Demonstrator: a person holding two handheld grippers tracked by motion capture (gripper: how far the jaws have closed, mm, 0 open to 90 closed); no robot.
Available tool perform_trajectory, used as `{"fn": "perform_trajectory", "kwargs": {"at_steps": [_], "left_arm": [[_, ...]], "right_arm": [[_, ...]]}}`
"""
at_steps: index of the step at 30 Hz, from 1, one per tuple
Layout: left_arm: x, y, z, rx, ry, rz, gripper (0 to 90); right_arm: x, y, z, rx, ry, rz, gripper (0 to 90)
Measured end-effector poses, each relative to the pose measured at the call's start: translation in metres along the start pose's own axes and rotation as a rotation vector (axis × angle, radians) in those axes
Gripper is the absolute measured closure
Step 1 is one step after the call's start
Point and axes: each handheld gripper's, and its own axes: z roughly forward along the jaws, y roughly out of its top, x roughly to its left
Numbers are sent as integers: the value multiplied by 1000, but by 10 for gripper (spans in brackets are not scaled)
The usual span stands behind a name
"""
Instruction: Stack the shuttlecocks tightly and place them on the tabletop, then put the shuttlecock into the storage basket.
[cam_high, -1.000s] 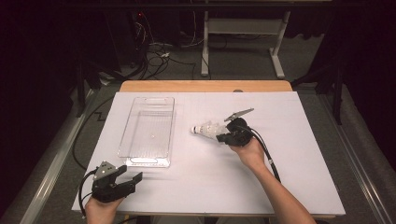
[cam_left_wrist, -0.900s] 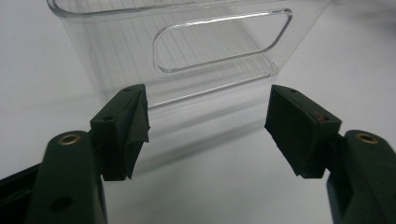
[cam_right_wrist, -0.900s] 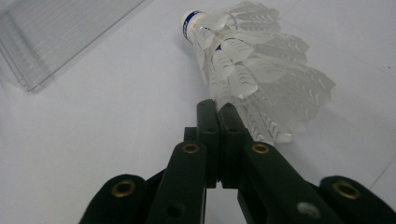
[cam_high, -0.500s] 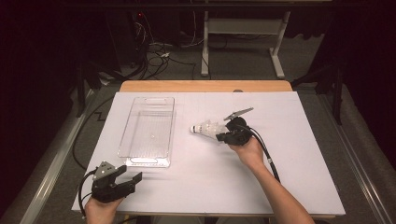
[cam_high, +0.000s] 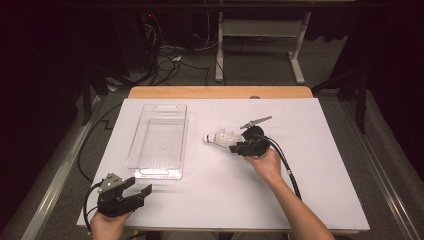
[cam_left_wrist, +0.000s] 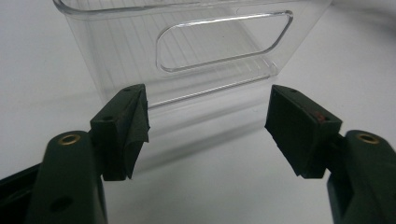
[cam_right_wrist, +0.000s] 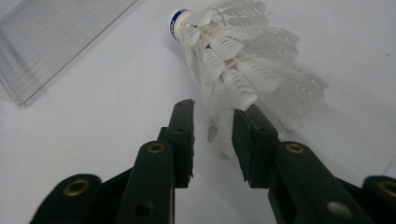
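Note:
A white feather shuttlecock (cam_high: 219, 136) lies on its side mid-table, cork pointing left toward the bin. My right gripper (cam_high: 234, 145) sits just behind its skirt. In the right gripper view the jaws have just been opening and stand a little apart around the edge of the shuttlecock's (cam_right_wrist: 243, 51) feathers, so my right gripper (cam_right_wrist: 214, 112) no longer squeezes it. My left gripper (cam_high: 143, 192) rests at the near left corner of the table. Its jaws are wide open with nothing between them, and my left gripper (cam_left_wrist: 208, 109) faces the bin's near end.
A clear plastic bin (cam_high: 134, 150) stands empty on the left half of the white table cover (cam_high: 325, 175); its handle-slot end (cam_left_wrist: 219, 42) faces the left gripper. The bin's corner (cam_right_wrist: 51, 46) lies left of the shuttlecock. Cables and a desk frame (cam_high: 260, 30) stand beyond the far edge.

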Motion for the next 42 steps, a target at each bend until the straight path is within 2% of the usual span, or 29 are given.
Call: {"fn": "perform_trajectory", "kwargs": {"at_steps": [12, 22, 34, 42], "left_arm": [[0, 0, 0, 1, -3, 2, 311], [0, 0, 0, 0, -5, -3, 311], [-2, 1, 0, 2, 0, 12, 311], [-3, 1, 0, 2, 3, 17, 312]], "right_arm": [[3, -1, 0, -28, -35, -12, 600], [5, -2, 3, -38, -41, -18, 595], [6, -2, 10, -55, -50, -13, 577], [8, 0, 17, -89, -58, -18, 556]]}}
